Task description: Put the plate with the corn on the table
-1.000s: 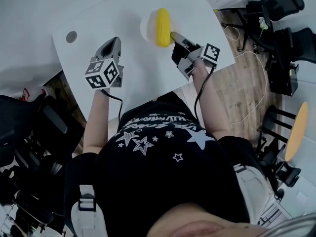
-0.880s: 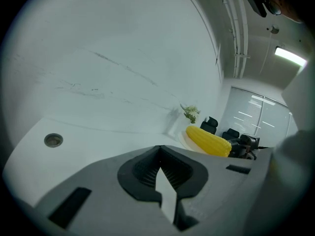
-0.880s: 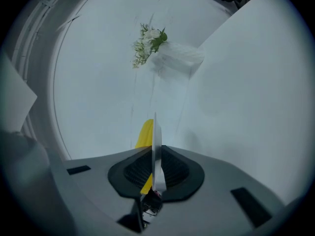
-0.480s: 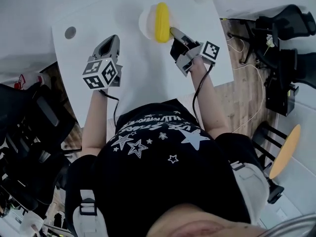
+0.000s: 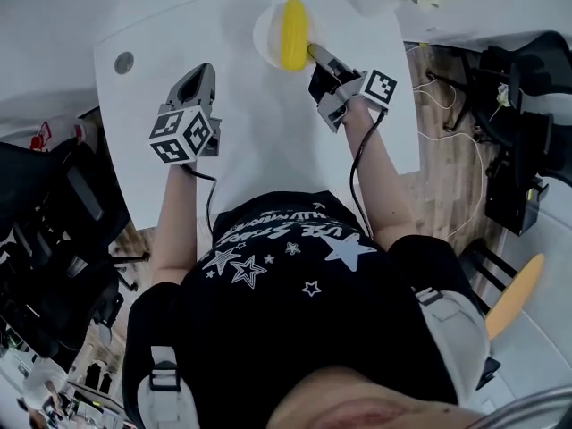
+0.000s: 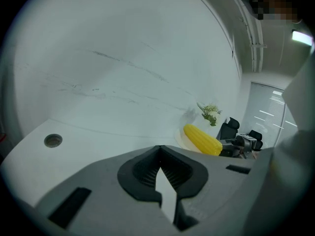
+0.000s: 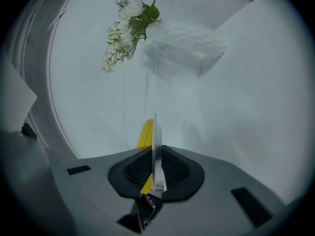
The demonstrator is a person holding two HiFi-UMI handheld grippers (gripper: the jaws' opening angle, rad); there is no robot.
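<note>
Plate (image 5: 264,36): white, at the far side of the table (image 5: 268,141), with the corn (image 5: 293,34) lying on it. Whether it touches the top, cannot tell.
Right gripper (image 5: 315,54): clenched on the plate's near right rim, jaw tips just beside the corn's near end.
Left gripper (image 5: 200,77): jaws closed tip to tip, nothing between. It is over bare table, well apart from the plate, to its left and nearer the person.
Head view alone: both grippers at once, marker cubes, arms.
Left gripper view alone: corn (image 6: 202,139) side-on, plate a pale sliver under it, right gripper dark at its end, hole (image 6: 53,140) in the top at left.
Right gripper view alone: rim (image 7: 156,141) edge-on between the pads, corn a yellow strip to its left, flowers (image 7: 129,21) beyond.
</note>
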